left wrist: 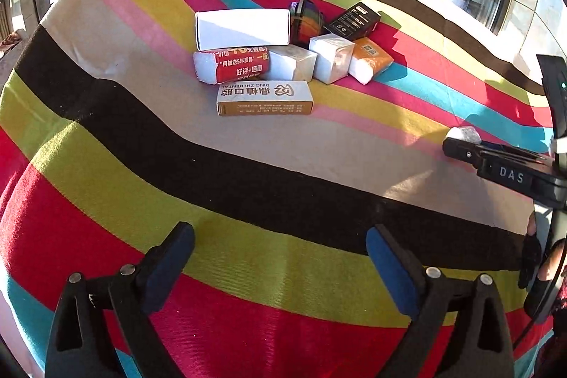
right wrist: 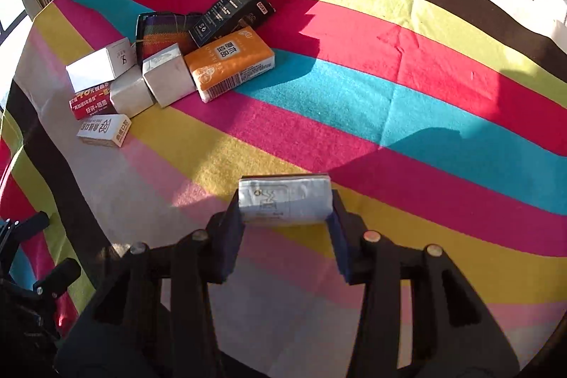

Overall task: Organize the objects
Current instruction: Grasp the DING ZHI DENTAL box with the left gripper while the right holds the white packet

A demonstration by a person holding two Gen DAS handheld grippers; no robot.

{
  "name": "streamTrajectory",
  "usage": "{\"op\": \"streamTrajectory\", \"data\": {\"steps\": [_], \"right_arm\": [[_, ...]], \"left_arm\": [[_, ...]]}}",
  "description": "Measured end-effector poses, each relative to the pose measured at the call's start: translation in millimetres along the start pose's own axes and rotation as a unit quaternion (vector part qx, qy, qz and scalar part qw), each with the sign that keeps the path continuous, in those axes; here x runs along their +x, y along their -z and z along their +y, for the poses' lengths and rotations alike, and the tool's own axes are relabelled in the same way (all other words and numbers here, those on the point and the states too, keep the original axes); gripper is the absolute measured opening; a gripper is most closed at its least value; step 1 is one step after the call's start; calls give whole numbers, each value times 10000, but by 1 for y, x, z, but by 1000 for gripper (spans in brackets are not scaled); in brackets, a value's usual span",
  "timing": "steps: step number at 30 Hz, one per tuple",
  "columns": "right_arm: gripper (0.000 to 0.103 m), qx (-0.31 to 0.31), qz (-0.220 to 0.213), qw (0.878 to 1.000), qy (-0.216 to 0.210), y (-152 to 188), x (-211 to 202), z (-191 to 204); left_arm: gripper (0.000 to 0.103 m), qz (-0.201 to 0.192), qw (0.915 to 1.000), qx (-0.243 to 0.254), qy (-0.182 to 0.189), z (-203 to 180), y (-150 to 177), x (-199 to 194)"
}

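The right hand-held gripper (right wrist: 287,225) is closed on a small silver-white foil-wrapped tissue packet (right wrist: 285,201), pinched across its short ends between blue pads so that the long face sits level; it appears raised over the yellow and pink stripes of the striped cloth-covered tabletop (right wrist: 425,116), well apart from the pile, presumably in transit to it. The left hand-held gripper (left wrist: 280,257) is spread wide and empty near the near edge, evidently kept clear. Farther off, toward the far left corner, the sorted items crowd together, touching: a white-and-gold dental carton (right wrist: 104,131), two plain white cubic boxes (right wrist: 168,78), an orange tissue pack (right wrist: 230,64), a black carton (right wrist: 232,11).
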State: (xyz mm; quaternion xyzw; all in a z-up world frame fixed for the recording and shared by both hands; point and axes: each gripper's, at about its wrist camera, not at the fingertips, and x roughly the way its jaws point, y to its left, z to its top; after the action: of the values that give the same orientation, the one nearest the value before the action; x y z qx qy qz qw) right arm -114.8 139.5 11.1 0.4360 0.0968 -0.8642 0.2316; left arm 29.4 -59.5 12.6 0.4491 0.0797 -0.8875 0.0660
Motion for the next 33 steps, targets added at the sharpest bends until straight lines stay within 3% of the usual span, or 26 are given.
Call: {"op": "streamTrajectory", "data": {"steps": [4,7,11,17,19,21,23,26,27,30,33], "right_arm": [[49,-158,-182,9996,132,22,-14,10],[49,-109,-177,9997,124,21,-17,7],[49,-129,-170,9996,164,20,-11,5],[49,-122,-168,9997,154,16,-4,3],[49,-119,-168,9997,152,16,-4,2],[49,-99,-170,9997,139,16,-5,2],[49,-88,-171,9997,131,16,-5,2],[49,-95,-170,9997,145,16,-5,3],[49,-96,-169,9997,148,16,-5,4],[49,-98,-170,9997,151,16,-5,4],[49,-101,-169,9997,154,16,-5,4]], "left_arm": [[99,-26,9997,-27,-257,2,-28,14],[99,-38,9976,-54,-683,4,-56,35],[99,27,9967,-392,-711,11,-87,61],[98,114,9971,-235,-708,-7,-104,84],[81,18,9974,-256,-681,-6,-101,78],[50,25,9985,-138,-538,-7,-93,67],[43,72,9998,-98,-128,-6,-78,52],[47,75,9993,-196,317,-2,-56,34],[56,66,9991,-195,376,-1,-51,30],[78,-11,9991,-341,253,3,-39,20],[80,43,9973,-646,349,5,-30,14]]}}
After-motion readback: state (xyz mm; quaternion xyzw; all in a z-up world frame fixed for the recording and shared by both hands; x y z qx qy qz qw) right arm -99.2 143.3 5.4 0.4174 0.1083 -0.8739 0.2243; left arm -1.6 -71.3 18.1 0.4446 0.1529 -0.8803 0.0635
